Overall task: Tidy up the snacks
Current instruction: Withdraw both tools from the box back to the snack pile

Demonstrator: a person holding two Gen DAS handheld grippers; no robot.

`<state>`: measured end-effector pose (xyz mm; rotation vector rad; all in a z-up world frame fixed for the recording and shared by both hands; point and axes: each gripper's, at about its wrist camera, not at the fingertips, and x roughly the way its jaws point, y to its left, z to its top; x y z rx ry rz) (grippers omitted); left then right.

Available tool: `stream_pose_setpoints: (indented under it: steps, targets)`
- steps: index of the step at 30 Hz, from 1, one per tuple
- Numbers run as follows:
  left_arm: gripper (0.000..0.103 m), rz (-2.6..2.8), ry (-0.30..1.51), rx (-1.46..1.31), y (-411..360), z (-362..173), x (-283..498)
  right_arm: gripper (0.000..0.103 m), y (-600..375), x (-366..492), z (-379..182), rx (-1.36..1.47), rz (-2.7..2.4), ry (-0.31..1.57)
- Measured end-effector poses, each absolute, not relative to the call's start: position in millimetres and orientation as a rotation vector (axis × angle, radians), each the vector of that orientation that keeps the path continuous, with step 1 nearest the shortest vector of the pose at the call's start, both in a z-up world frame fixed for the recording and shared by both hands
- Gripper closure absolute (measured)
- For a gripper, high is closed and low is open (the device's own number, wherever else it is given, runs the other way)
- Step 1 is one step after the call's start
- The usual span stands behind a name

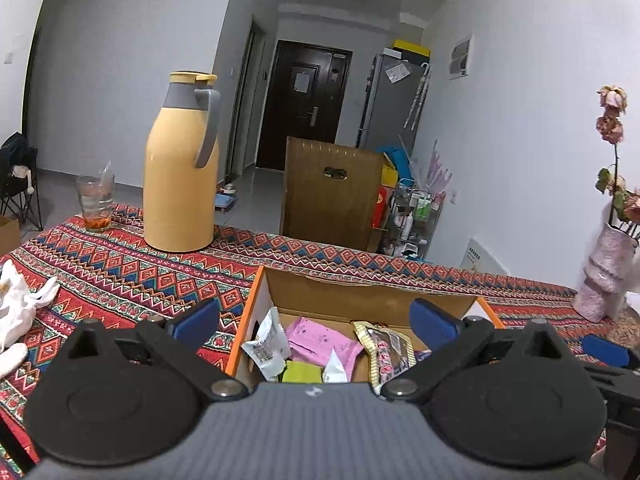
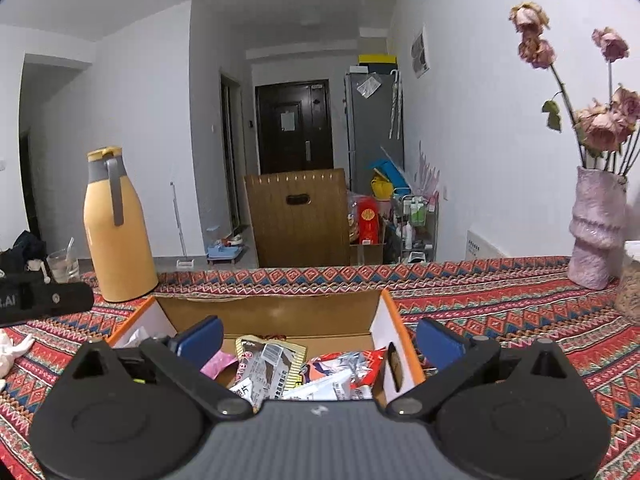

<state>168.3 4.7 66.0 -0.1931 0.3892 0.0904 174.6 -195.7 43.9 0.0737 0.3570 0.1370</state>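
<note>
An open cardboard box with orange-edged white walls sits on the patterned tablecloth, holding several snack packets: a pink packet, a white packet, a gold-edged packet. My left gripper hovers over the box's near side, open, nothing between its blue pads. In the right wrist view the same box shows a brown-and-white packet and a red packet. My right gripper is open above it, empty. The other gripper shows at far left.
A tall yellow thermos and a glass with a spoon stand at the table's far left. A pink vase of dried roses stands at the right. A white cloth lies at left. A wooden chair back is beyond.
</note>
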Motion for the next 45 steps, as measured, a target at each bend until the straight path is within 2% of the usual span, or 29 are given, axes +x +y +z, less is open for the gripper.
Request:
stream_pose_setpoints:
  steps: [15,32,45]
  targets:
    - [0.0,0.058,0.415,-0.159,3,65,106,0.0,-216,98,45,0.08,0.1,0.376]
    - [0.0,0.066,0.548,-0.121,18,7,70,0.0,-203,49,-2,0.059,0.131,0.509]
    - [0.0,0.042,0.598,-0.113,16,-29,79,0.0,-212,47,-32,0.064,0.098,0.587]
